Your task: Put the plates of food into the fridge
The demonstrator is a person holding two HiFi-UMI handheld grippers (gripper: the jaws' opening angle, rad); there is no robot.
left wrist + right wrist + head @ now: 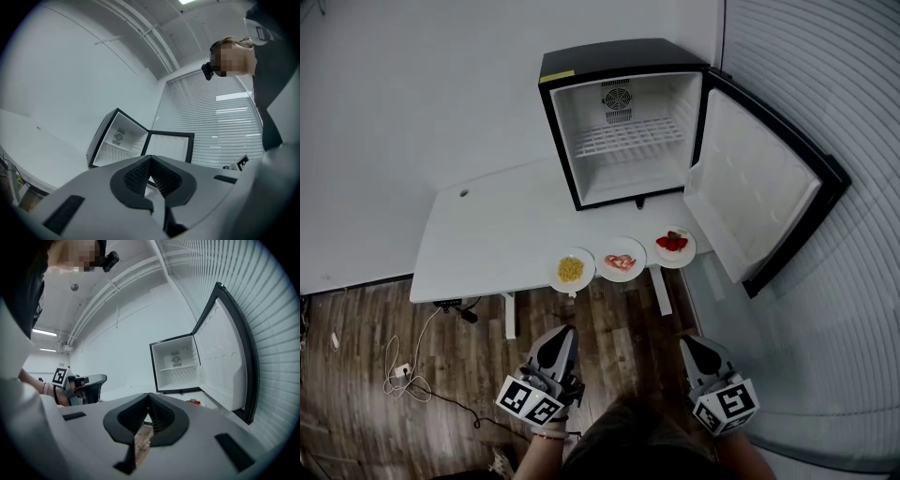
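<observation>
Food point(620, 262) on middle plate point(623, 277) too small to identify, person's torso point(649, 448) cropped

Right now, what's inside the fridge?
The open fridge holds only a wire shelf and a rear fan vent, nothing else. Its inner ceiling is hidden by the top edge.

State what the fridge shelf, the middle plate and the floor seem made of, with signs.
Fridge shelf: probably white-coated wire, thin parallel bars. Middle plate: white ceramic or plastic, smooth plain rim. Floor: wood or laminate, brown grained planks.

Black fridge point(623, 56), white inside; white bench point(492, 246); 3 white plates point(637, 250) topped yellow, pink, red; brown wood-grain floor point(356, 361).
</observation>
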